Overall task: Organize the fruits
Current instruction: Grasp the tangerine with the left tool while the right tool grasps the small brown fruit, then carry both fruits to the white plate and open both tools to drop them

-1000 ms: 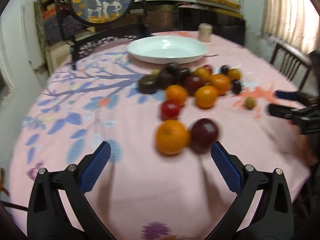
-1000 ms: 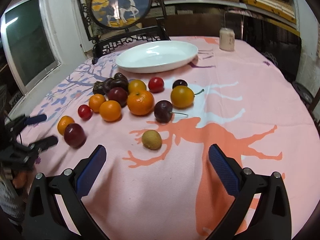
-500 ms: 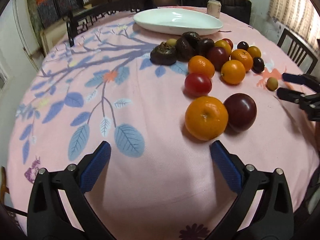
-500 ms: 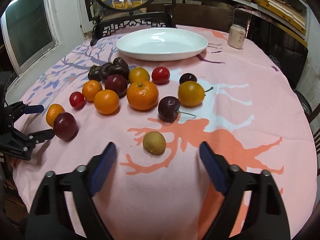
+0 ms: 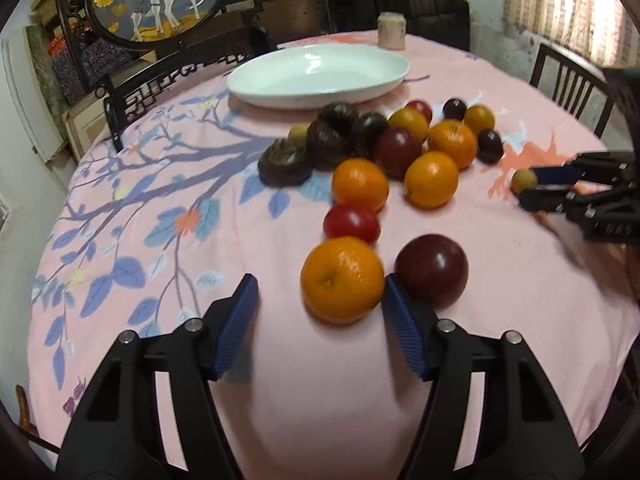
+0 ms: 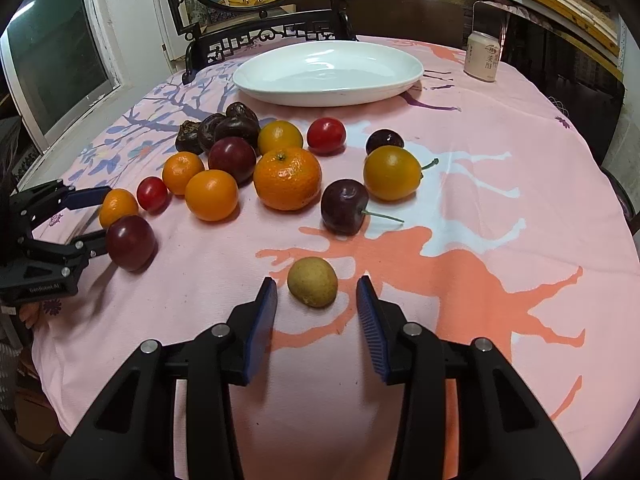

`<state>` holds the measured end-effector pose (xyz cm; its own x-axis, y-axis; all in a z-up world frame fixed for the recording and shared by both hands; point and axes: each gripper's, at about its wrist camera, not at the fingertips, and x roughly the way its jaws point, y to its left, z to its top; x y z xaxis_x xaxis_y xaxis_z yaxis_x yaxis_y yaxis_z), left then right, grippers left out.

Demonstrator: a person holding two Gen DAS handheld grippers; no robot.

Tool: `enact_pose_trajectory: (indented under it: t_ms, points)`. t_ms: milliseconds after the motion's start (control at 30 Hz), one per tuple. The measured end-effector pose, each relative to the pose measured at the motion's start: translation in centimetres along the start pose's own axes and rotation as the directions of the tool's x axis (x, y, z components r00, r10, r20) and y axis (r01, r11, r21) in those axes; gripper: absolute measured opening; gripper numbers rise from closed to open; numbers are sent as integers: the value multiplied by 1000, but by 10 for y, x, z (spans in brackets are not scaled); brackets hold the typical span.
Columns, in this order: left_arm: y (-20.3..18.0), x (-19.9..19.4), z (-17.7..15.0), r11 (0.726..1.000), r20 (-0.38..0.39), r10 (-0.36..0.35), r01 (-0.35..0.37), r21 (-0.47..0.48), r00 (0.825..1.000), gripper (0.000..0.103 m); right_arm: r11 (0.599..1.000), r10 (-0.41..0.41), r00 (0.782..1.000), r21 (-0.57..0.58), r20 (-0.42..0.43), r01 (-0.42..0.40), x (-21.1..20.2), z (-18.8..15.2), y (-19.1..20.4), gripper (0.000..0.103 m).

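- The left gripper [image 5: 318, 300] has its blue-padded jaws closing around a dimpled orange mandarin [image 5: 342, 280]; the right pad touches the fruit's side or nearly so, while the left pad stands clear of it, so nothing is pinched.
- The right gripper [image 6: 316, 300] has its jaws closing on either side of a small yellow-green round fruit [image 6: 313, 281], with a gap showing at both pads.
- The round desk under a pink cloth printed with blue branches and orange deer [image 6: 500, 208] carries everything.
- A white oval ceramic dish [image 6: 328, 74] sits at the far side of the desk, beyond the fruit.
- A loose heap of oranges, dark red plums, red tomatoes and dark brown wrinkled fruits [image 6: 256, 160] lies between the dish and the grippers.
- A glossy dark red plum [image 5: 432, 270] sits just beside the mandarin, outside the left gripper's right pad.
- A small cream jar [image 6: 482, 60] stands near the dish at the far right edge.
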<state>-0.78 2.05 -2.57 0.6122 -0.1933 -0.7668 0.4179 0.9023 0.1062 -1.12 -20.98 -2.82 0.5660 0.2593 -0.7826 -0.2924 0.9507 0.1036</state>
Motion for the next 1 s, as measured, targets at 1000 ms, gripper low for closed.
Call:
enact_pose_trajectory:
  t_ms: [1000]
  points:
    - [44,85,169,967,97,-36,60,-249,995,41,995,14,981,93,194,-33,61,173,-18,25]
